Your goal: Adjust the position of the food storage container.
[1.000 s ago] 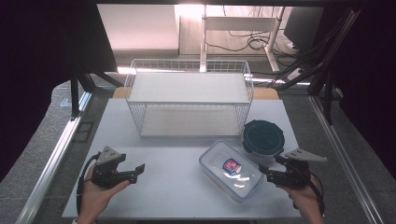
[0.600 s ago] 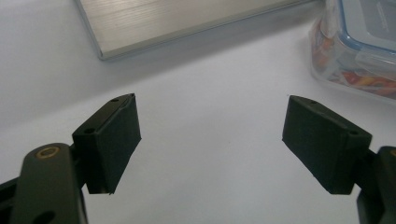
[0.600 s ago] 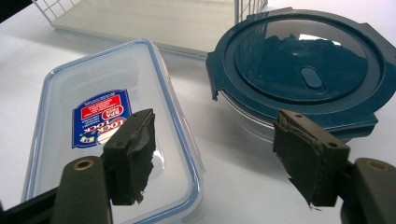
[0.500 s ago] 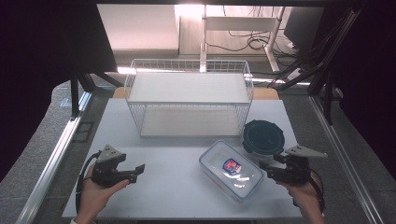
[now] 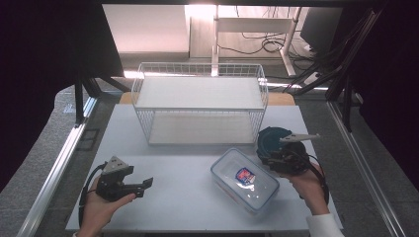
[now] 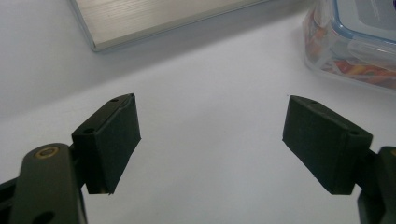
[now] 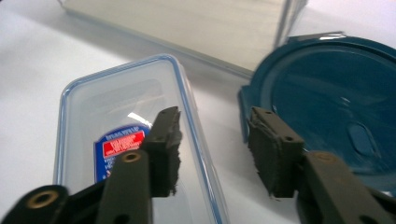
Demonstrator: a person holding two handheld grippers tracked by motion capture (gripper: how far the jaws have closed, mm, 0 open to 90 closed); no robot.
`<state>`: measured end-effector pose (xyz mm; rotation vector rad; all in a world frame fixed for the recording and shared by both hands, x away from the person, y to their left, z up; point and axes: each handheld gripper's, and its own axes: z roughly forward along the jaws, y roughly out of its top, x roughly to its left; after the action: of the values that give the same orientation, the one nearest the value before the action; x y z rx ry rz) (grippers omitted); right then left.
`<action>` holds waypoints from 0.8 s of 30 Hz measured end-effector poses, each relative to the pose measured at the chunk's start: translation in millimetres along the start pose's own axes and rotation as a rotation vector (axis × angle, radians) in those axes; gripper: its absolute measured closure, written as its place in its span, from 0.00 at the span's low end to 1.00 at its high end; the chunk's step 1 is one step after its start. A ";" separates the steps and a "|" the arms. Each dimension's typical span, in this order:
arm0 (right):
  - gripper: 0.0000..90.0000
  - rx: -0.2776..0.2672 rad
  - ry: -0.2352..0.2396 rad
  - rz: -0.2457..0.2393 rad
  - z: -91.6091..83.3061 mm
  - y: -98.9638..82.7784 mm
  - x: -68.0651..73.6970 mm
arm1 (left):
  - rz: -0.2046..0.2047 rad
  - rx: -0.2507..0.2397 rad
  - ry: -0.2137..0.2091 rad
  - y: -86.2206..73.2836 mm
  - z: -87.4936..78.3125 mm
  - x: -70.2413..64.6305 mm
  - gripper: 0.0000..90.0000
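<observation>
One clear container [image 5: 245,179], one blue lid [image 5: 273,140], right gripper [image 7: 212,149] closing empty, left gripper [image 6: 210,142] wide.

No wording can be read anywhere. The only label is a red and blue sticker [image 7: 117,143] with white lettering, stuck on the lid of the clear rectangular plastic food container with a blue seal rim [image 7: 187,107] at the lower left of the right gripper view; its lines of print are too blurred to make out. In the high view the same sticker [image 5: 244,175] shows just right of the frame's centre, too small to read.
</observation>
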<state>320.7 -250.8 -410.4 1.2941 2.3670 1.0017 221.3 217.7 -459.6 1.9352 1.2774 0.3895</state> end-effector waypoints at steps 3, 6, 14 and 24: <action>0.70 0.041 0.013 -0.013 9.5 7.5 1.7 | -0.001 0.004 0.001 -0.5 0.2 -0.8 0.21; 0.79 0.085 0.026 -0.035 23.3 16.3 4.3 | -0.006 0.010 0.002 -1.3 1.3 -0.4 0.21; 0.98 0.180 0.004 -0.092 68.0 39.6 7.5 | -0.013 0.017 0.004 -2.8 3.7 1.5 0.21; 0.98 0.257 -0.025 -0.163 96.8 43.9 10.4 | -0.029 0.002 -0.005 -3.3 0.8 3.4 0.23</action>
<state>393.3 -183.2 -450.0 1.1616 2.5983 0.6481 221.2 221.0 -463.1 1.9156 1.3022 0.3687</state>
